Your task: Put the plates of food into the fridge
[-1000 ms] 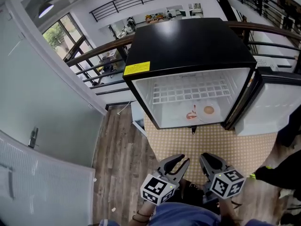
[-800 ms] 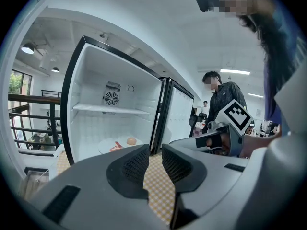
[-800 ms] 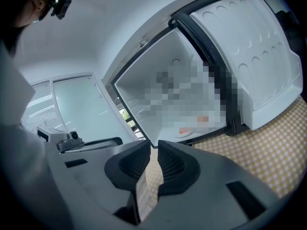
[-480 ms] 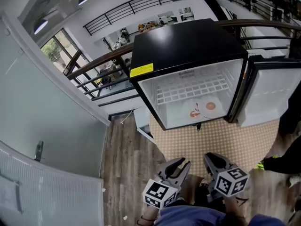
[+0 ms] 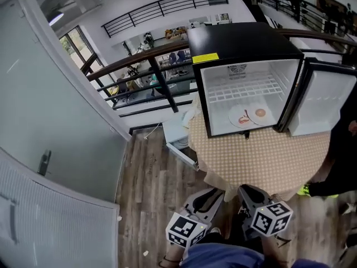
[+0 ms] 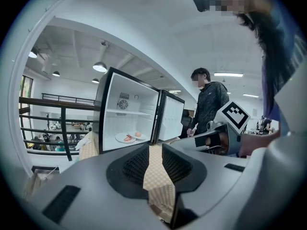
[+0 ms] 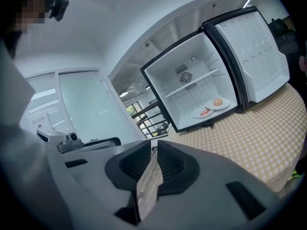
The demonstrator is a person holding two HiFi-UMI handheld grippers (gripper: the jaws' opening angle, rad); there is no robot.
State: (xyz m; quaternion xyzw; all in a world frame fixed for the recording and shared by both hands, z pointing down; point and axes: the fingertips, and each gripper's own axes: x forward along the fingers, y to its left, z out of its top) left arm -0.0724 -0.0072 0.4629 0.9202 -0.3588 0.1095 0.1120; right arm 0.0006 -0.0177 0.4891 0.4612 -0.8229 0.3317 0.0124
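Observation:
The black mini fridge [image 5: 240,41] stands open on the table with the checked cloth [image 5: 262,155]. Two plates rest on its floor: one with red food [image 5: 241,117] and one with a round orange piece [image 5: 260,114]. The left gripper view shows both plates [image 6: 127,138] in the fridge, and so does the right gripper view [image 7: 205,112]. My left gripper [image 5: 207,199] and right gripper [image 5: 247,196] hang side by side below the table's near edge, far from the fridge. Each has its jaws a narrow gap apart with nothing between them.
The fridge door [image 5: 323,102] swings out to the right. A person in dark clothes [image 5: 341,161] stands at the table's right side. A dark railing [image 5: 150,52] runs behind the table, a glass wall [image 5: 50,121] fills the left, and wooden floor [image 5: 150,183] lies between.
The view has pulled back and swung left, so the fridge sits smaller and farther right. More of the table's near edge shows. Both grippers stay low and close together.

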